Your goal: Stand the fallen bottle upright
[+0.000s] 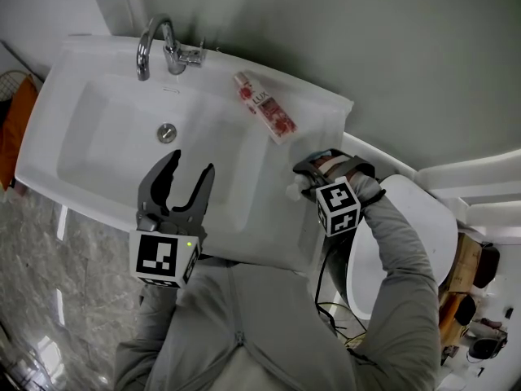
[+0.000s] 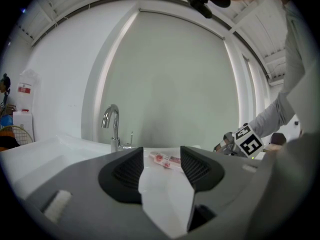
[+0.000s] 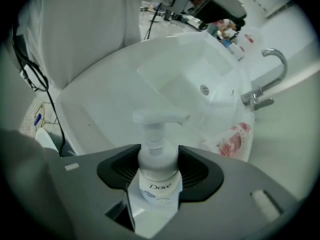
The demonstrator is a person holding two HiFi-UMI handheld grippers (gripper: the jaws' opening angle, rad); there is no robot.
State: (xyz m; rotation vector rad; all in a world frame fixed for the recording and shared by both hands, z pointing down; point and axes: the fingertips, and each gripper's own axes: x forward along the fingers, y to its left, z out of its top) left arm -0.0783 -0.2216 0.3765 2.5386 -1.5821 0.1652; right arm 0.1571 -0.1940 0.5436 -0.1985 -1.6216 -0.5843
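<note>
Right claw [image 3: 159, 160] is clamped around the shoulder of the white plastic pump bottle [image 3: 159, 186] at the right ledge of the white ceramic sink [image 1: 321, 116]. Left claw [image 1: 186, 182] hangs wide and empty over the basin. My worry is that slick, rounded plastic could swivel or slip in the pads. Set too near the edge, it could also topple off.

The white sink [image 1: 57, 112] looks glossy and smooth, the tap [image 1: 172, 54] is shiny metal, the pump bottle [image 3: 158, 176] is smooth white plastic, and the grey sleeve [image 1: 407, 243] is matt cloth.
</note>
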